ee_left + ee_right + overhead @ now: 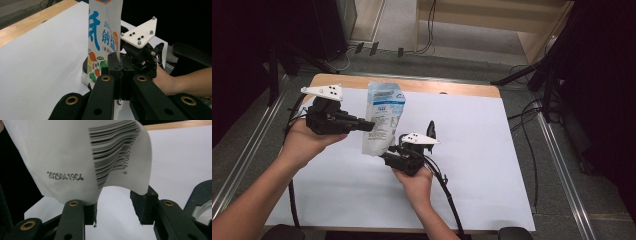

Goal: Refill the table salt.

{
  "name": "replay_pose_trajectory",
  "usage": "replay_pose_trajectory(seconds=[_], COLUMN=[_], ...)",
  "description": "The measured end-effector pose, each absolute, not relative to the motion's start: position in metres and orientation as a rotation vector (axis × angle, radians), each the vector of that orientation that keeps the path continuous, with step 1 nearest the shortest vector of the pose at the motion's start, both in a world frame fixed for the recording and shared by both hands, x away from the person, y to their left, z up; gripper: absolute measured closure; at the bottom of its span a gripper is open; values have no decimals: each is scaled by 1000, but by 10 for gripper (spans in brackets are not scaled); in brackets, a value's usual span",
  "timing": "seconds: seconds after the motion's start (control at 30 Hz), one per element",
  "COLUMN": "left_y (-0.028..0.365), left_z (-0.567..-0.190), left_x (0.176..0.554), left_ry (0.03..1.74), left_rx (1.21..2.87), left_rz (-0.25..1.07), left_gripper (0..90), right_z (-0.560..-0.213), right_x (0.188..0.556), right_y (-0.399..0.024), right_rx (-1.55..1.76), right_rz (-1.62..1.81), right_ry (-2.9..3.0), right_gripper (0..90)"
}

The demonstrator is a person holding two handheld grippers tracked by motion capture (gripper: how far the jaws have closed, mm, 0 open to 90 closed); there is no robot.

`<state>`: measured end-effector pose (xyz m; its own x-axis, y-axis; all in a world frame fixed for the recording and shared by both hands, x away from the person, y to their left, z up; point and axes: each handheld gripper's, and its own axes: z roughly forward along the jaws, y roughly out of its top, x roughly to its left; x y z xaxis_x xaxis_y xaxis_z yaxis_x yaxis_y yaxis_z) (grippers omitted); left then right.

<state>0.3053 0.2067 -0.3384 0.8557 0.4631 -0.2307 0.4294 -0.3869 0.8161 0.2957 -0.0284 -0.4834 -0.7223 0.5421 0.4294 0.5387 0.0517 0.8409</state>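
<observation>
Left hand-held gripper (368,125): jaws closed tight, clamped on the side edge of the pouch (383,120).
Right hand-held gripper (113,211): jaws partly apart; the pouch's curled bottom edge is touched by both pads.
Pouch: held upright above the white sheet (472,150) on the bench (437,86), between the two hand-held grippers; barcode seen in the right gripper view.
</observation>
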Motion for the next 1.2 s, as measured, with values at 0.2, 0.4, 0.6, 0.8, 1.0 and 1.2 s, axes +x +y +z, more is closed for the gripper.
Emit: replay_pose_trajectory(seconds=[0.2, 0.4, 0.6, 0.8, 1.0, 1.2], left_y=[213, 226, 246, 257, 261, 257], left_z=[-336, -332, -347, -366, -382, -398], left_x=[307, 310, 327, 347, 371, 391], left_ry=[658, 699, 792, 865, 912, 957], left_rx=[1994, 1977, 1962, 1962, 1943, 1924], left_rz=[35, 79, 128, 156, 168, 168], left_gripper=[900, 900, 900, 900, 900, 900], right_z=[-486, -483, -475, -467, -464, -466], right_x=[293, 287, 279, 276, 270, 269], right_y=[-25, -28, -37, -63, -94, -113], right_rx=[1164, 1118, 1050, 1017, 927, 908], right_rz=[1795, 1743, 1681, 1652, 1595, 1534], right_ry=[2339, 2391, 2452, 2485, 2509, 2540], right_gripper=[578, 571, 561, 549, 545, 545])
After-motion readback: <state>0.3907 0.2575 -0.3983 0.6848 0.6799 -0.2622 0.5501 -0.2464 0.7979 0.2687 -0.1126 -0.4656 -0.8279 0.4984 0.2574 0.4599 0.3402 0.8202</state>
